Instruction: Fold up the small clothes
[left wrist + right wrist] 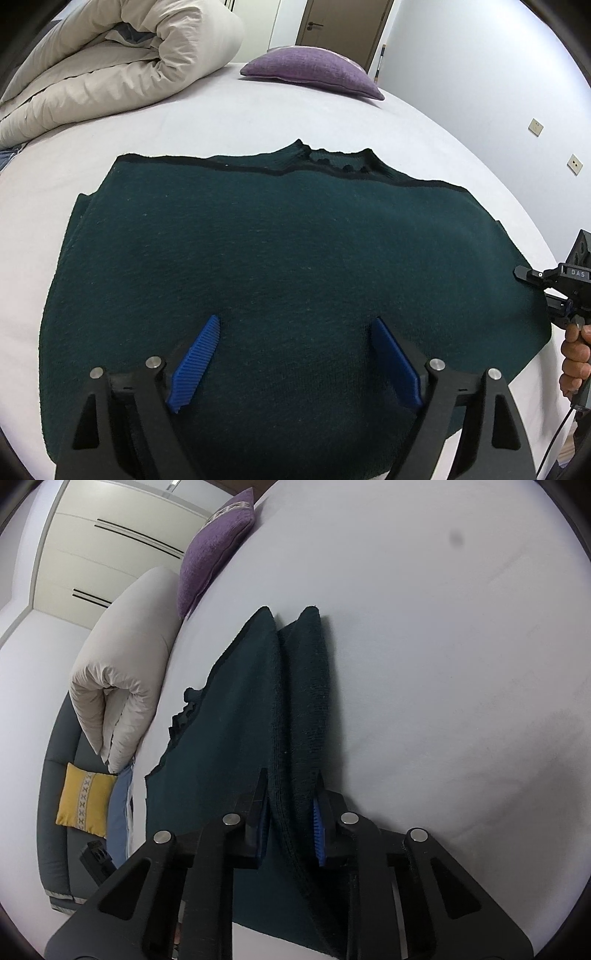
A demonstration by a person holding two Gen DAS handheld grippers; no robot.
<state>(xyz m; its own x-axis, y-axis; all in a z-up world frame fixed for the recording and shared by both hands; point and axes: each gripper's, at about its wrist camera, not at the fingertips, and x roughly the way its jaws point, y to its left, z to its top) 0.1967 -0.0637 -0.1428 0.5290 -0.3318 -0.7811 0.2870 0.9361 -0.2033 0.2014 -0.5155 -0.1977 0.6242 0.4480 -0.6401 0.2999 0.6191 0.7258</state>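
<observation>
A dark green knit sweater (280,258) lies flat on the white bed (258,114), its collar at the far edge and its sides folded in. My left gripper (295,325) is open above the sweater's near part, blue pads wide apart and empty. My right gripper (290,790) is closed on the sweater's folded side edge (295,709), with thick cloth between its blue pads. The right gripper also shows at the right edge of the left wrist view (554,291), at the sweater's right side.
A rolled cream duvet (110,62) lies at the bed's far left. A purple cushion (314,72) sits at the far edge. A door (340,26) and a wall stand behind. A yellow cushion (85,799) lies on a grey couch beside the bed.
</observation>
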